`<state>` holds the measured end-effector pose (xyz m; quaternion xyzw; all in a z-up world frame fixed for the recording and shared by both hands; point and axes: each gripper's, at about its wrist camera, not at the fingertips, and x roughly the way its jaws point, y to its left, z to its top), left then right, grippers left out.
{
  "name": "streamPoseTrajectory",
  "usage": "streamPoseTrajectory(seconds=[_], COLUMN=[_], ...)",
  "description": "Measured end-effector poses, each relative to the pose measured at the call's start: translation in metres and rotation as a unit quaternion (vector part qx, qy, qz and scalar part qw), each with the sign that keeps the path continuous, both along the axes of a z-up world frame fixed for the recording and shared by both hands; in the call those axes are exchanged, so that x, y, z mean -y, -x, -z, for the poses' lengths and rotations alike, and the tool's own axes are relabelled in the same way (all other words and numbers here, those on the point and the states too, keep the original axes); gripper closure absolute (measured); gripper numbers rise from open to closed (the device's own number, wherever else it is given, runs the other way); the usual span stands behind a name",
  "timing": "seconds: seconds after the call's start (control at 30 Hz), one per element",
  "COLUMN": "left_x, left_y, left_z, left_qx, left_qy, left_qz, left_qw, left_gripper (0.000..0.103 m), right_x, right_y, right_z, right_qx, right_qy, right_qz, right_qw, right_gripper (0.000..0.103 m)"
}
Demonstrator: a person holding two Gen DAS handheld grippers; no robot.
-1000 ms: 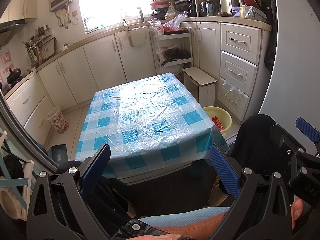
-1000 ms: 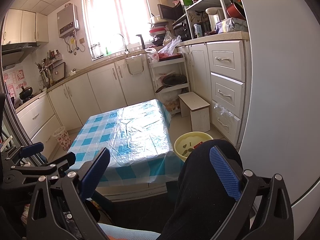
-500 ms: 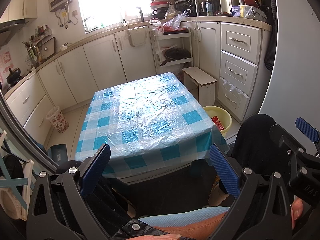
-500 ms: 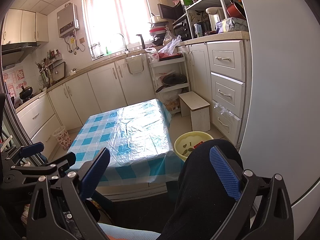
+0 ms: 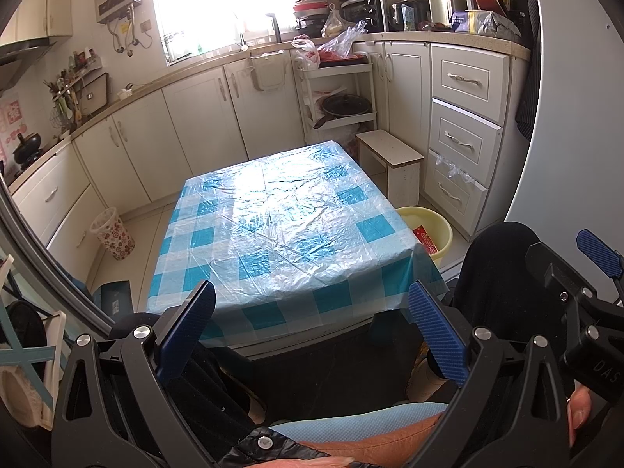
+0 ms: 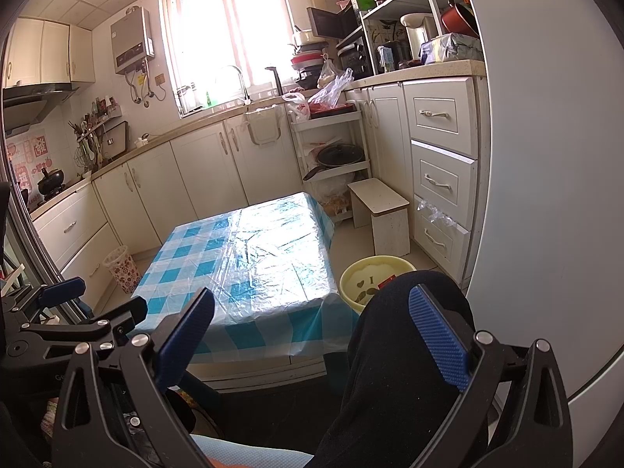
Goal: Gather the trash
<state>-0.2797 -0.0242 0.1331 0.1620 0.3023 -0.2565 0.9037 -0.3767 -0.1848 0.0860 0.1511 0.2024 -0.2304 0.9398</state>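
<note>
Trash sits in yellow basin (image 5: 442,230) on floor at table's (image 5: 280,226) right side, red packet (image 5: 427,240) visible inside, well ahead of both tongs. Left gripper (image 5: 312,331) wide, holding nothing; right gripper (image 6: 312,331) wide, holding nothing too. No change from half a second back, both grippers unmoved. Both held low near table's near edge, above person's knee (image 6: 413,335), pointing toward table.
</note>
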Motion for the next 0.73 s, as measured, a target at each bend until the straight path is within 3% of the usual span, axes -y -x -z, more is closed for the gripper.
streamPoseTrajectory(seconds=[0.37,0.57,0.73], left_x=[-0.012,-0.019,-0.032], left_y=[0.002,-0.045,-0.089], left_z=[0.006,0.022,0.030], left_qx=[0.027,-0.031,-0.050], left_qy=[0.000,-0.004,0.004], left_qz=[-0.013,-0.035,-0.069], left_qw=[0.9995,0.9989,0.9963], left_gripper=[0.008,0.008,0.008], right_x=[-0.011,-0.004,-0.003], right_y=[-0.001,-0.035,-0.096], right_z=[0.010,0.014,0.018], right_qx=[-0.007,-0.033,-0.061], right_qy=[-0.003,-0.004,0.008], right_qz=[-0.003,-0.007,-0.029], right_qw=[1.000,0.999,0.998], right_gripper=[0.007,0.007,0.007])
